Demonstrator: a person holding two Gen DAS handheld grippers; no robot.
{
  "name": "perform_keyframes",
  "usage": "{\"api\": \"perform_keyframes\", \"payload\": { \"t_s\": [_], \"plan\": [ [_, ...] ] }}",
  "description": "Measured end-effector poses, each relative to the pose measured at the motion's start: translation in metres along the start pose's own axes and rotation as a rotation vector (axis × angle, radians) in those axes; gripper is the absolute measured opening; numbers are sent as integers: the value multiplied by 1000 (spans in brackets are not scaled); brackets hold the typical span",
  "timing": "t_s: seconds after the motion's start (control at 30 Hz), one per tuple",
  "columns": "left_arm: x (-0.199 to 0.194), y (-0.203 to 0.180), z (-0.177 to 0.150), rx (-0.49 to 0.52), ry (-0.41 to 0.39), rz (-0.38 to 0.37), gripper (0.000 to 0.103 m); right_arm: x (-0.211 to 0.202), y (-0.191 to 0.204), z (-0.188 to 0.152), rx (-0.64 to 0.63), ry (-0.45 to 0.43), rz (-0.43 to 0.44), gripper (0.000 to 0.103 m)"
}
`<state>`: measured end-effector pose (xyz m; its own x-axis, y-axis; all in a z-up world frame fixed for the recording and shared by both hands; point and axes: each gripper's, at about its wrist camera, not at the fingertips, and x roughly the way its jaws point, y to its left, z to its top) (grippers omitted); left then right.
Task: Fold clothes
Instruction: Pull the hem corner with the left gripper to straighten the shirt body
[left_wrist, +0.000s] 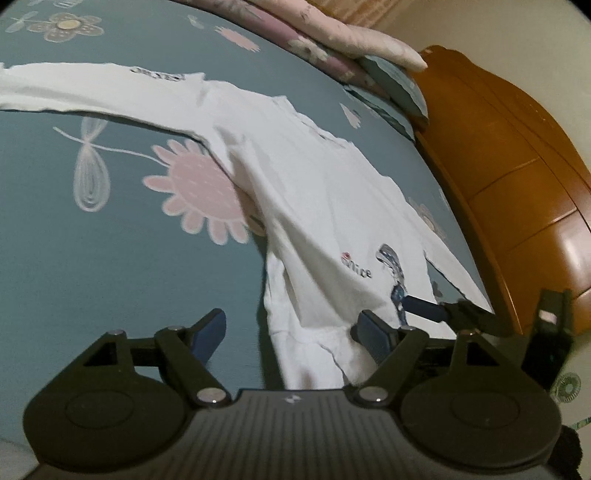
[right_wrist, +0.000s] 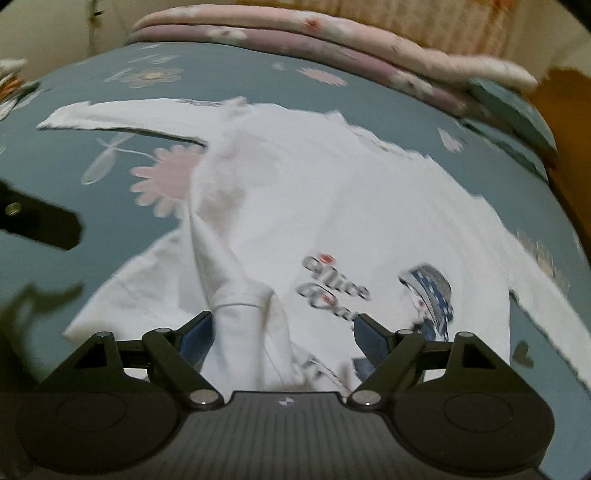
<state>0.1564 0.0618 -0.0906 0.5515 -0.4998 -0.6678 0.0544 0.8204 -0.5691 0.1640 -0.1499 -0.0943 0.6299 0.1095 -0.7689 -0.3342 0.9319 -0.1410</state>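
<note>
A white long-sleeved shirt (left_wrist: 314, 192) lies face up on the blue floral bedsheet (left_wrist: 110, 277), with one sleeve (left_wrist: 74, 85) stretched far to the left. My left gripper (left_wrist: 291, 336) is open over the shirt's near left hem, and the cloth lies loose beside its right finger. In the right wrist view my right gripper (right_wrist: 282, 339) is open over the shirt (right_wrist: 332, 206), near its "Nice" print (right_wrist: 336, 284). A raised fold of cloth (right_wrist: 240, 314) stands between its fingers, against the left pad. A blue finger (left_wrist: 423, 308) of the right gripper shows on the shirt's lower right.
Folded pink and mauve quilts (right_wrist: 295, 40) are stacked along the far side of the bed. A wooden headboard (left_wrist: 517, 166) rises on the right. A black part of the left gripper (right_wrist: 40, 221) juts in at the left edge of the right wrist view.
</note>
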Motion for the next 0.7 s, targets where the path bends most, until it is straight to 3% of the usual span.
{"api": "perform_keyframes", "payload": {
  "t_s": [0.17, 0.37, 0.53, 0.67, 0.7],
  "plan": [
    [19, -4, -5, -21, 25, -50, 78, 20, -28, -10, 109, 23, 49, 85],
    [53, 1, -9, -118, 69, -134, 73, 29, -45, -20, 199, 16, 124, 89],
    [79, 12, -13, -206, 83, -160, 45, 28, -54, -23, 228, -7, 173, 89],
    [89, 18, -16, -257, 65, -187, 37, 14, -64, -27, 248, -37, 210, 89],
    [90, 18, -17, -254, 59, -175, 26, 9, -66, -27, 249, -47, 213, 89]
  ]
}}
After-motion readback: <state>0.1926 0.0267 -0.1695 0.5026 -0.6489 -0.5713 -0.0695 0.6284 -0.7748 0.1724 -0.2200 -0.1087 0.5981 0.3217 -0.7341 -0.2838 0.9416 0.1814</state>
